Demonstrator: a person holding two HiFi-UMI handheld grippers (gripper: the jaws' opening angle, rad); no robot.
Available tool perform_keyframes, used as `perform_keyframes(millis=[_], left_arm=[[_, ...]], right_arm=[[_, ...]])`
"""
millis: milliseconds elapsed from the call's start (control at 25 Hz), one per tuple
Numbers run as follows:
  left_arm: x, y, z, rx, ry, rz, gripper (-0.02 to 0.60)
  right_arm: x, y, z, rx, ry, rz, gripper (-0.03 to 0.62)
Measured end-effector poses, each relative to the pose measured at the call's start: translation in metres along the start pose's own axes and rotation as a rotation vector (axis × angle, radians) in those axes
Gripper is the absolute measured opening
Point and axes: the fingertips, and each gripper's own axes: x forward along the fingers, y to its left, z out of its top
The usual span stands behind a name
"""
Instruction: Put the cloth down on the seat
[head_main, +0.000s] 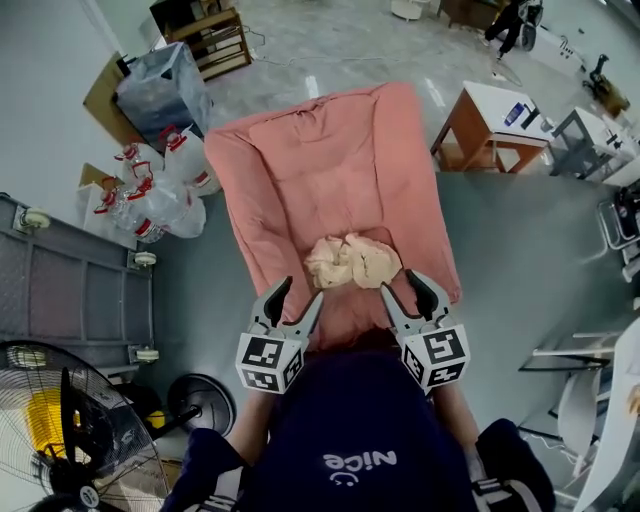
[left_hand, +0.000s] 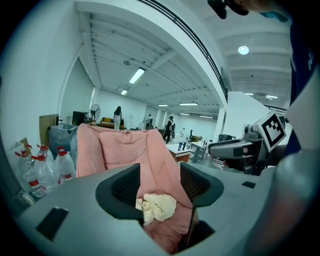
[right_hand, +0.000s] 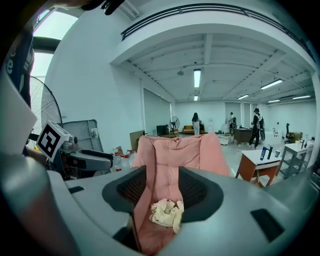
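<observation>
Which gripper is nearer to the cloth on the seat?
Right, narrowly. The right gripper is open just right of the cloth; the left gripper, also open, is slightly farther back at its left.

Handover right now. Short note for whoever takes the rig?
Left gripper: open, empty, at the front of the seat.
Right gripper: open, empty, level with the left one.
Cloth: crumpled on the seat cushion, held by neither gripper.
Done: cloth is down on the seat.
Left: nothing on the task, it seems; perhaps just draw both grippers back.
</observation>
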Motion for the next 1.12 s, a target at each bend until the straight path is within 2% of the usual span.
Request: perform_keyframes(millis=[280, 480, 600, 680, 840, 1000, 1120], left_arm=[[-0.018, -0.008, 0.021, 0.029, -0.083, -0.009, 0.272], [-0.020, -0.012, 0.031, 0.055, -0.130, -0.010, 0.265], [-0.026, -0.013, 0.038, 0.080, -0.165, -0.003, 0.160], [-0.028, -0.013, 0.041, 0.086, -0.188, -0.010, 0.114], [-0.030, -0.013, 0.044, 0.096, -0.195, -0.013, 0.036], [-0.031, -0.012, 0.044, 0.041, -0.220, -0.040, 0.021], [-0.033, -0.006, 0.043, 0.049, -0.223, -0.023, 0.020]], right_arm=[[-0.013, 0.008, 0.006, 0.026, -0.058, 0.024, 0.202], [-0.016, 0.011, 0.017, -0.036, -0.098, 0.024, 0.201], [-0.018, 0.014, 0.022, -0.052, -0.117, 0.008, 0.176], [-0.019, 0.012, 0.024, -0.044, -0.133, -0.013, 0.087], [-0.022, 0.009, 0.029, -0.043, -0.155, -0.027, 0.063], [-0.019, 0.010, 0.030, -0.052, -0.155, -0.021, 0.057], [-0.015, 0.013, 0.030, -0.075, -0.155, -0.027, 0.057]])
